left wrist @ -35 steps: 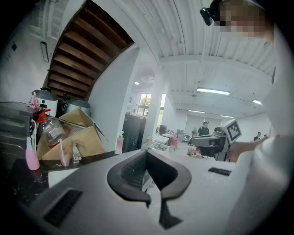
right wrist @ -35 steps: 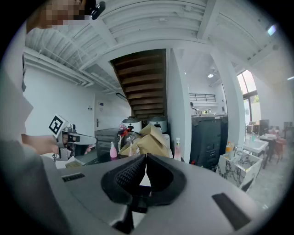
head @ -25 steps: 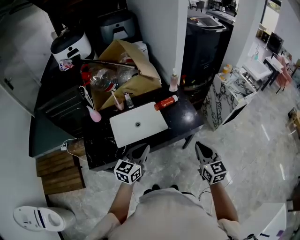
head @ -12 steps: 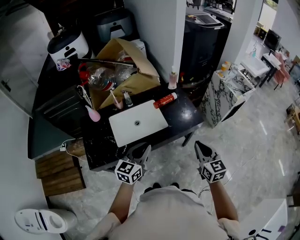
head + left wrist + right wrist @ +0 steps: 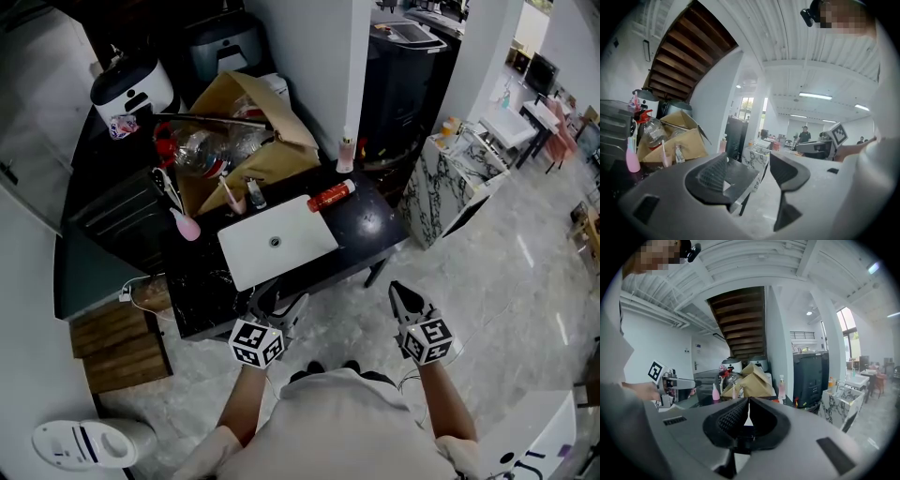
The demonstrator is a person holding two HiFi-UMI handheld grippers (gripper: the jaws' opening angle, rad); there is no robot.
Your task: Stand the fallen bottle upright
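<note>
The fallen bottle (image 5: 331,196) is red with a white cap and lies on its side on the black table (image 5: 370,230), just past a white board (image 5: 277,241). Both grippers hang short of the table's near edge, well apart from the bottle. My left gripper (image 5: 279,302) is to the left, its jaws opening with nothing between them (image 5: 747,161). My right gripper (image 5: 401,292) is to the right, its jaws shut and empty (image 5: 748,401). In the right gripper view only a sliver of the red bottle (image 5: 776,401) shows above the jaws.
An open cardboard box (image 5: 246,141) full of clutter stands behind the board. A pink pump bottle (image 5: 347,155) is upright at the table's back by a white pillar (image 5: 319,56). A marble-patterned stand (image 5: 450,183) is to the right, wooden steps (image 5: 117,342) to the left.
The left gripper's jaws have spread apart from shut. Both hands have stayed where they were, and the bottle has not moved.
</note>
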